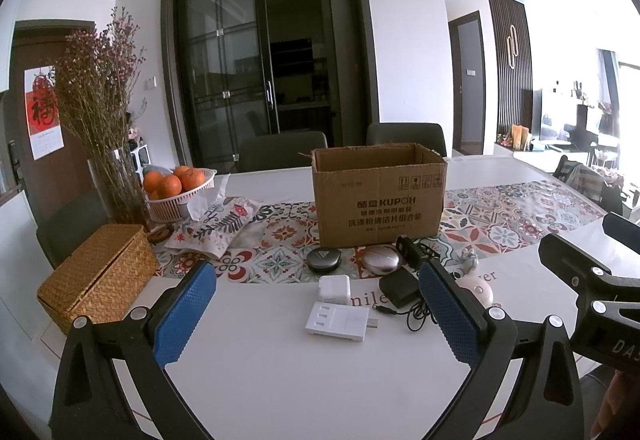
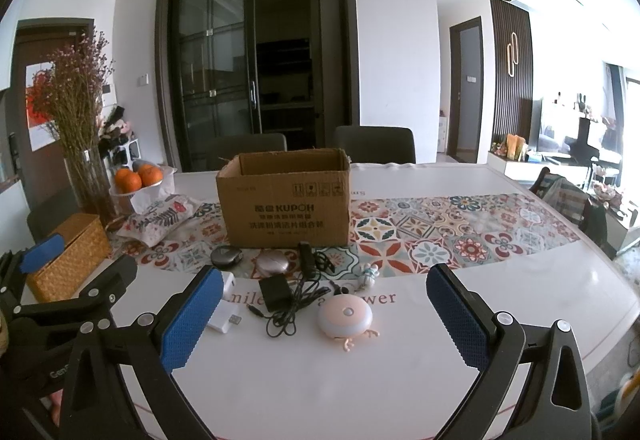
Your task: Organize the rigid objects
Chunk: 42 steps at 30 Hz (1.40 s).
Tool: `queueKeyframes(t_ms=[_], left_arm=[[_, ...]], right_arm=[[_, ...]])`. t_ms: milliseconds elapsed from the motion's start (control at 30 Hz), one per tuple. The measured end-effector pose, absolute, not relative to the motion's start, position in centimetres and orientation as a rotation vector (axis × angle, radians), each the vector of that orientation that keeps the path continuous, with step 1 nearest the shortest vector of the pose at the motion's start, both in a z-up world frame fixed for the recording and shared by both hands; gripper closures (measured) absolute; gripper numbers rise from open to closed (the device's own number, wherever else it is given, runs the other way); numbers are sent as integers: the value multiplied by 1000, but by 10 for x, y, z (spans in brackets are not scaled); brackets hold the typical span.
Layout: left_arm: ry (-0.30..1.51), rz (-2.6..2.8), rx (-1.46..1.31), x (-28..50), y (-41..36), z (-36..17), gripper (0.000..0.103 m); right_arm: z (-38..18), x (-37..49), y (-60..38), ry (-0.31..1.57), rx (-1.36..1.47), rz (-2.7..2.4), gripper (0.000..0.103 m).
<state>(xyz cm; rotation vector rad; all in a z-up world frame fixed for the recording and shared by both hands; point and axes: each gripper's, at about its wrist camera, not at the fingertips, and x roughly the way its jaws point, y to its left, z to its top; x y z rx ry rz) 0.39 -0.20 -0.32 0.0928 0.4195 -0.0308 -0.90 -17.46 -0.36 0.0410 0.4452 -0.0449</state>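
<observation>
An open cardboard box (image 1: 380,196) (image 2: 284,200) stands on the patterned runner. In front of it lie a black round case (image 1: 324,259) (image 2: 227,257), a silver round case (image 1: 382,259) (image 2: 273,262), a white plug cube (image 1: 334,289), a white USB hub (image 1: 337,326), a black adapter with cable (image 1: 400,290) (image 2: 276,294) and a pink round light (image 2: 345,317). My left gripper (image 1: 316,314) is open, hovering near the USB hub with nothing held. My right gripper (image 2: 324,314) is open, with the pink light between its fingers' lines, untouched.
A wicker box (image 1: 98,276) sits at the left, with a vase of dried flowers (image 1: 116,192), a basket of oranges (image 1: 180,192) and a fabric pouch (image 1: 220,228) behind it. Two chairs (image 1: 282,150) stand across the table. A small figurine (image 2: 370,274) lies by the runner.
</observation>
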Motion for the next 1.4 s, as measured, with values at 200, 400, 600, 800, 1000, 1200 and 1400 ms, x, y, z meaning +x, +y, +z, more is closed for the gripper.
queueKeyframes(t_ms=[200, 400, 600, 800, 1000, 1200, 1400], left_arm=[[423, -33, 92, 4, -1, -3, 0], [424, -33, 92, 3, -1, -3, 0], [423, -32, 93, 3, -1, -3, 0], [409, -17, 96, 2, 1, -3, 0], [461, -23, 100, 12, 0, -14, 0], [544, -42, 100, 27, 0, -35, 0], [600, -59, 113, 40, -3, -56, 0]], right_arm=[[-3, -9, -175, 446, 40, -44, 0], [-3, -9, -174, 447, 40, -42, 0], [-4, -9, -174, 445, 40, -42, 0], [-4, -9, -173, 446, 39, -43, 0], [-12, -4, -175, 478, 43, -50, 0], [-30, 10, -178, 549, 56, -47, 0], [-50, 26, -178, 608, 47, -53, 0]])
